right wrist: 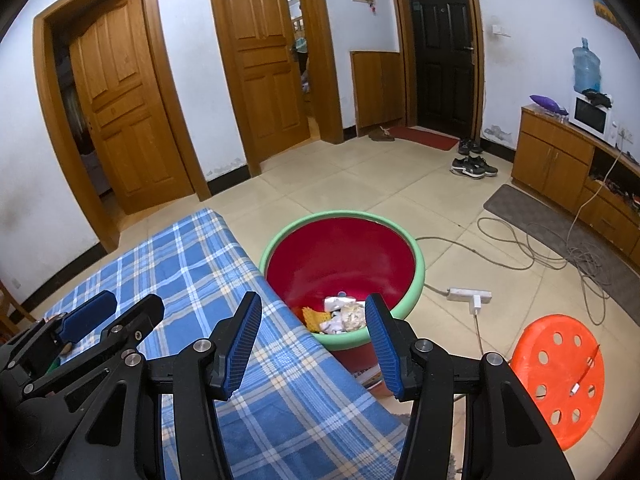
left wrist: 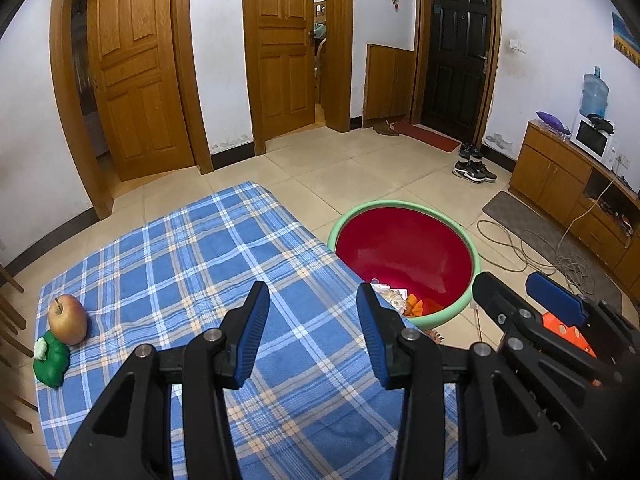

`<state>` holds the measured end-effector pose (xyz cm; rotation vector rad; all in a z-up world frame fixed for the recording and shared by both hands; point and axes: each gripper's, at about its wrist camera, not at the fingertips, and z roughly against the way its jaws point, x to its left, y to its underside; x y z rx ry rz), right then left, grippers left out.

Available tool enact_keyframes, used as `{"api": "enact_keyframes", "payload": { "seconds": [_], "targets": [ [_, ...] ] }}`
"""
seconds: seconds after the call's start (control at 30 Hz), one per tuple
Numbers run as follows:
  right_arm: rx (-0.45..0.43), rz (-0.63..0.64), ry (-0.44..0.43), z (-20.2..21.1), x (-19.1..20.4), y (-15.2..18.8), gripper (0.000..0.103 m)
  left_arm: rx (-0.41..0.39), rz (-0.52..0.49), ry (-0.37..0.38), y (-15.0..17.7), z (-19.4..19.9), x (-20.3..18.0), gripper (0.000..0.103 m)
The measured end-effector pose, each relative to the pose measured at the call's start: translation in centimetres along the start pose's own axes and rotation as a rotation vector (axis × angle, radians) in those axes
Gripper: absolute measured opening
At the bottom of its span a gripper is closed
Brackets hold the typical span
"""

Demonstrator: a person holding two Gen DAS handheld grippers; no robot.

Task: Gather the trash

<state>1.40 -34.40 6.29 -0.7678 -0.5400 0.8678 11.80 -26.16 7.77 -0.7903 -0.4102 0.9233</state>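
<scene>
A red basin with a green rim (left wrist: pixel 474 256) (right wrist: pixel 418 264) stands on the floor by the table's right edge. Crumpled paper and wrappers (right wrist: pixel 340 316) (left wrist: pixel 404 300) lie in its bottom. My left gripper (left wrist: pixel 312 332) is open and empty above the blue plaid tablecloth (left wrist: pixel 180 264). My right gripper (right wrist: pixel 314 340) is open and empty above the table's right edge, near the basin. An apple (left wrist: pixel 67 319) and a green toy (left wrist: pixel 51 361) sit at the table's left edge. Each gripper shows in the other's view: the right one (left wrist: pixel 528 300), the left one (right wrist: pixel 116 314).
An orange plastic stool (right wrist: pixel 560 376) stands on the floor at the right. A white power strip (right wrist: pixel 468 294) and loose cables (right wrist: pixel 532 248) lie on the tiles beyond the basin. A wooden cabinet (right wrist: pixel 552 156) lines the right wall. Shoes (right wrist: pixel 474 168) sit near the black door.
</scene>
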Motion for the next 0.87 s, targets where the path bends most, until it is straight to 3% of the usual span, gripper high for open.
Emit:
{"api": "enact_keyframes", "payload": {
  "seconds": [0.87],
  "targets": [
    [-0.013,0.012,0.007,0.97,0.07,-0.12,0.054,-0.005,0.010,0.031,0.20,0.59,-0.51,0.038]
  ]
}}
